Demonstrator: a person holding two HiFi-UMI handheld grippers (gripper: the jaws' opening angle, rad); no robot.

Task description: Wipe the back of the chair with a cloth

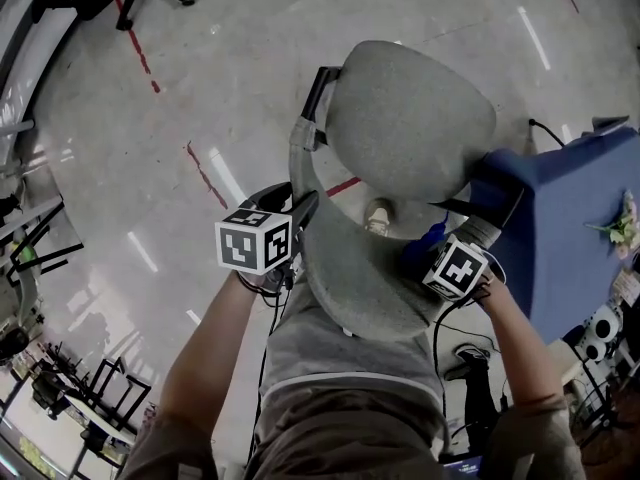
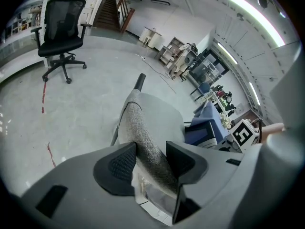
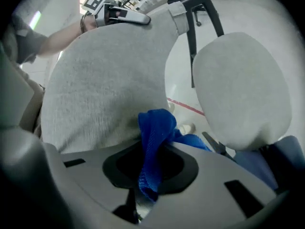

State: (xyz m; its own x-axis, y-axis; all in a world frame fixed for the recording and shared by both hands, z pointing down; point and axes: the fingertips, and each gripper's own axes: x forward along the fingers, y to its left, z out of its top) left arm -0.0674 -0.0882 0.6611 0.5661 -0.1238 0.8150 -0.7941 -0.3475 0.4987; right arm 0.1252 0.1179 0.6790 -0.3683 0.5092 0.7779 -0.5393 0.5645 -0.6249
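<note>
Firstly, head view.
- Chair, grey fabric: backrest (image 1: 360, 283) nearest the wearer, seat (image 1: 410, 118) beyond it. The backrest's upper edge runs side to side, from one gripper to the other.
- Left gripper (image 1: 300, 213): at the backrest's left edge. Forearm reaches forward and slopes down, marker cube uppermost.
- Right gripper (image 1: 428, 253): at the backrest's right side, forearm likewise angled down.
- Blue cloth (image 1: 425, 238): bunched at the right gripper's tip, against the backrest.

Left gripper view.
- Both dark pads (image 2: 121, 163) sit on the grey fabric edge, one to each side, with no gap showing. Fingers are clenched on the backrest (image 2: 138, 123), apparently steadying the chair.
- Seat visible past the edge. A black office chair (image 2: 59, 27) stands well apart on the floor.

Right gripper view.
- Jaws closed on the blue cloth (image 3: 155, 132), which stands up out of them and folds over.
- The cloth touches the lower part of the backrest (image 3: 105, 80), whose broad face fills the frame's left. The seat (image 3: 243, 85) lies to the right.
- The left gripper (image 3: 121, 15) shows at the backrest's far top edge.

Relation governing the next move (judgement).
- Most of the backrest face lies up and across from the cloth, towards the left gripper.
- The right hand carries the cloth and is the one to travel, sweeping along the backrest's long axis.
</note>
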